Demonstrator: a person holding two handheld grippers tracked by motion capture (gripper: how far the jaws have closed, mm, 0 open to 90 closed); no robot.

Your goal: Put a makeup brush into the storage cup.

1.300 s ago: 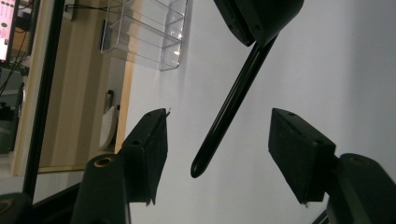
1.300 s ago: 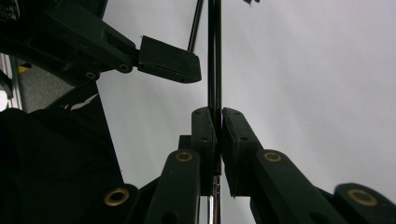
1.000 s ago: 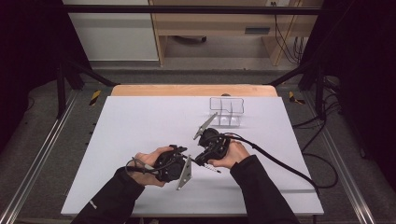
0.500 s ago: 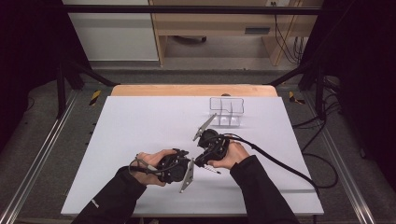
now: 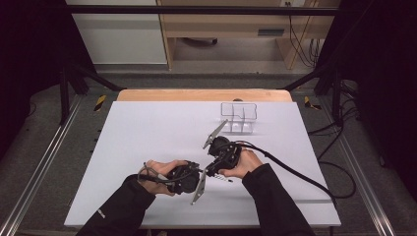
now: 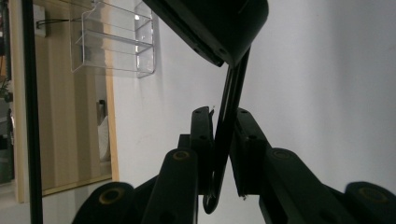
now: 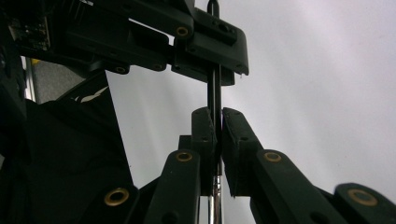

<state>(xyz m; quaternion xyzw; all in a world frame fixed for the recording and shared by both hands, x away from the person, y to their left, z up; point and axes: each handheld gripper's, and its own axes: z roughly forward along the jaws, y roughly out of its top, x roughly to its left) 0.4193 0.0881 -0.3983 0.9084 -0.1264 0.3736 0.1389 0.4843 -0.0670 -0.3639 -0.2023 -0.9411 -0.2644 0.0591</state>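
White paper covers the table (image 5: 147, 137) in the high view, and both hands meet near its front edge, knuckles turned toward each other. The left tongs (image 5: 200, 176) point right and the right tongs (image 5: 212, 169) point down and left, so their tips nearly touch. Between and just beyond them a slim dark rod (image 5: 224, 179) with a pale end lies close above the sheet. I judge that the two tools share it so that one can steady it while the other pulls or twists. A clear plastic rack (image 5: 238, 118) stands well apart at the far side, probably where such pieces belong.

From the left gripper view, the left tongs (image 6: 223, 126) have just been closing and now pinch the rod (image 6: 233, 93) between their pads. It leans to the right as it rises, and a small curved hook shows at its lower end below the pads. The body of the right tool (image 6: 219, 23) looms just above, which suggests a grip taken as close to the other tool as possible for control. The rack (image 6: 116, 42) shows at the upper left.

From the right gripper view, the right tongs (image 7: 215, 121) are clamped tight on the same rod (image 7: 214, 88), which runs straight up the middle. It is silvery below the pads and black above. Farther up, the left tool's jaws (image 7: 205, 42) cross it, holding the far stretch.
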